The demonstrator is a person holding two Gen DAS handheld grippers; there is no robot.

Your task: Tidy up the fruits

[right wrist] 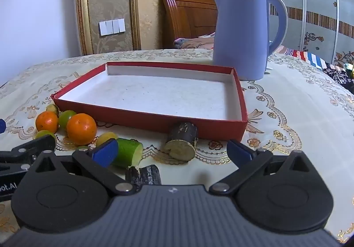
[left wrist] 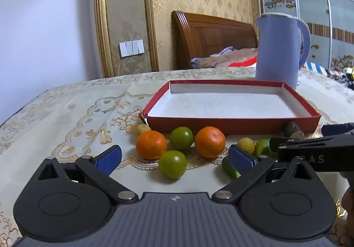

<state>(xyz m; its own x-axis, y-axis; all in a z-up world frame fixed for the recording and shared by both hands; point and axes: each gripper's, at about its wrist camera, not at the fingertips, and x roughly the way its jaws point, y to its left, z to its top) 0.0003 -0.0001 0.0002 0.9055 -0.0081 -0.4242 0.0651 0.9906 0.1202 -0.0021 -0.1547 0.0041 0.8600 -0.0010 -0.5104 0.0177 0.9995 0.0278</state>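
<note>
Red tray [left wrist: 232, 124] sits on worktop [left wrist: 66, 114], nothing in it. Fruits lie loose just in front of tray's near wall: two oranges [left wrist: 151, 144], green limes [left wrist: 172, 164], cut cucumber piece [right wrist: 128, 153], dark sugarcane chunk [right wrist: 182, 142] touching the wall. Blue kettle [right wrist: 241, 34] behind tray. Left tool [left wrist: 174, 157] spread, holding nothing; right tool [right wrist: 172, 152] spread, holding nothing.

fruits [left wrist: 177, 149] before box [left wrist: 232, 124] | kettle [left wrist: 278, 48] behind box | all on table [left wrist: 66, 114]
</note>
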